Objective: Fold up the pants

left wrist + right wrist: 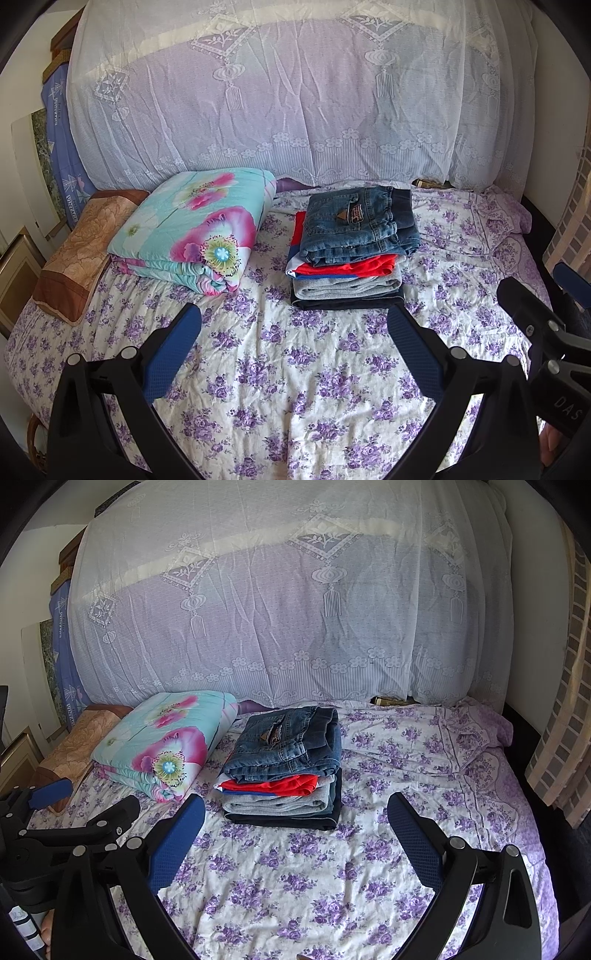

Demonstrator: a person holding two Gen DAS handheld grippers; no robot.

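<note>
Folded blue jeans (360, 225) lie on top of a neat pile of folded clothes (347, 284) on the purple-flowered bed sheet (295, 369); the pile holds a red garment, a grey one and a dark one. The jeans (288, 744) and the pile (280, 799) also show in the right wrist view. My left gripper (295, 325) is open and empty, held above the sheet in front of the pile. My right gripper (295, 812) is open and empty, just in front of the pile. Each gripper shows at the edge of the other's view.
A folded turquoise and pink flowered quilt (195, 229) lies left of the pile, with a brown pillow (81, 254) beyond it. A white lace curtain (295, 92) hangs behind the bed. A purple pillowcase (506, 218) lies at the right.
</note>
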